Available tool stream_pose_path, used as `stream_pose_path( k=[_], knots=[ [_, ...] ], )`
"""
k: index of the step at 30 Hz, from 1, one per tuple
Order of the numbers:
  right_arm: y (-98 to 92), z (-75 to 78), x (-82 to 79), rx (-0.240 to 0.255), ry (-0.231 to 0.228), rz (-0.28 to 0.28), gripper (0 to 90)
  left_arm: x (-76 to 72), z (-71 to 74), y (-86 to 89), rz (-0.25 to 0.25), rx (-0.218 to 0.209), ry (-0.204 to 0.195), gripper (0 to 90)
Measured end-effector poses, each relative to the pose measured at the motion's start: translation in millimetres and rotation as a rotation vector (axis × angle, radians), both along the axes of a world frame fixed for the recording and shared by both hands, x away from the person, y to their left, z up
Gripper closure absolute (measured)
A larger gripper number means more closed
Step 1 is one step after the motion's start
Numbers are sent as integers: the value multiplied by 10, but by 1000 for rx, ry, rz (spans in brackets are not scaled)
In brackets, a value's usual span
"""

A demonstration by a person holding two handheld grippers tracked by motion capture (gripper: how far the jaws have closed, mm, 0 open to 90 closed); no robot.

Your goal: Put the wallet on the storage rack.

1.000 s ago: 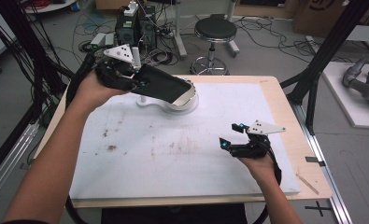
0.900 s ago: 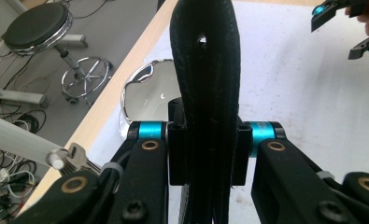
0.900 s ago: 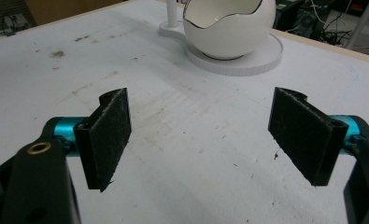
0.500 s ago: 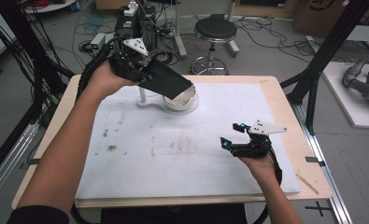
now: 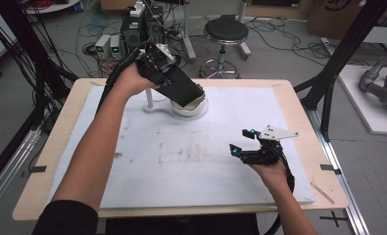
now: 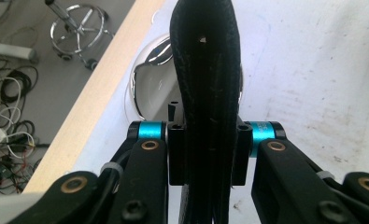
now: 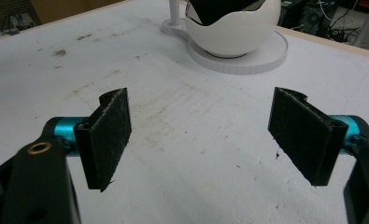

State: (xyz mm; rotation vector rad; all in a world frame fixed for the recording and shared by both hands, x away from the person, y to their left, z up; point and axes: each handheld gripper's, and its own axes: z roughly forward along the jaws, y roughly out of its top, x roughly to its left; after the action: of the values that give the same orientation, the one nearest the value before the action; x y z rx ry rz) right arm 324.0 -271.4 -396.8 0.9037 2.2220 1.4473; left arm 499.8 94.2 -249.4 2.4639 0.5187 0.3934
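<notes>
My left gripper [image 5: 167, 81] is shut on a flat black pouch-like object [image 5: 183, 90], held tilted with its far end down in a white bowl [image 5: 197, 106]. In the left gripper view the black object [image 6: 205, 70] stands edge-on between the jaws, above the bowl's shiny inside [image 6: 147, 88]. My right gripper [image 5: 242, 142] rests low over the white mat at the right, open and with nothing in it. In the right gripper view the open gripper [image 7: 201, 121] faces the bowl [image 7: 233, 32], where the black object [image 7: 215, 9] dips in.
The bowl sits on a round white base [image 7: 252, 58] with a thin white post [image 5: 149, 99] beside it. A white mat [image 5: 181, 161] covers the wooden table [image 5: 308, 127]. A stool [image 5: 225, 34] and electronics with cables stand beyond the far edge.
My left hand has moved right and towards the far side, tipping the black object steeper so that its end goes down into the bowl. The right gripper has stayed put.
</notes>
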Motion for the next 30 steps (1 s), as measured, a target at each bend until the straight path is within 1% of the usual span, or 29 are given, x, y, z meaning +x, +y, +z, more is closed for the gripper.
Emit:
stream_pose_path(
  k=[4,6,8,9,10,11,12,13,15,17,18,19,20,22,24,25,26,28,30],
  knots=[
    [12,-1,7,3,1,9,217,121,-112,-13,15,2,30,749],
    [22,-3,9,3,4,16,217,180,-188,-14,20,-2,56,747],
    [27,-4,10,4,8,21,217,218,-223,9,25,-58,65,744],
    [30,-4,10,4,11,22,217,231,-232,20,36,-69,63,741],
    [31,-5,12,5,12,25,217,239,-239,27,50,-70,48,731],
    [33,-6,12,4,12,26,217,241,-237,26,79,-41,3,698],
    [37,-7,9,4,15,25,217,244,-234,28,95,-33,-10,646],
    [38,-6,7,4,15,26,217,245,-226,31,105,-36,-28,620],
    [42,-5,5,3,13,27,217,234,-205,22,123,-28,-75,530],
    [49,-4,4,3,16,29,217,223,-179,15,133,-33,-117,502],
    [53,-6,7,3,12,31,217,220,-173,8,150,-39,-134,464],
    [64,-6,6,2,16,34,217,222,-161,5,159,-34,-146,423],
    [64,-6,6,2,16,34,217,221,-157,2,165,-40,-160,423],
    [66,-6,5,-3,14,35,217,222,-138,3,184,-38,-189,403],
    [67,-7,5,-2,14,37,217,230,-130,8,200,-45,-206,396],
    [68,-9,5,0,15,36,217,234,-134,6,210,-45,-219,388],
    [67,-11,8,1,15,36,217,240,-140,4,217,-45,-223,386],
    [66,-15,13,-4,18,36,217,252,-174,-6,233,-59,-247,386],
    [68,-16,13,-3,24,38,217,264,-204,-27,256,-52,-272,378]
  ],
)
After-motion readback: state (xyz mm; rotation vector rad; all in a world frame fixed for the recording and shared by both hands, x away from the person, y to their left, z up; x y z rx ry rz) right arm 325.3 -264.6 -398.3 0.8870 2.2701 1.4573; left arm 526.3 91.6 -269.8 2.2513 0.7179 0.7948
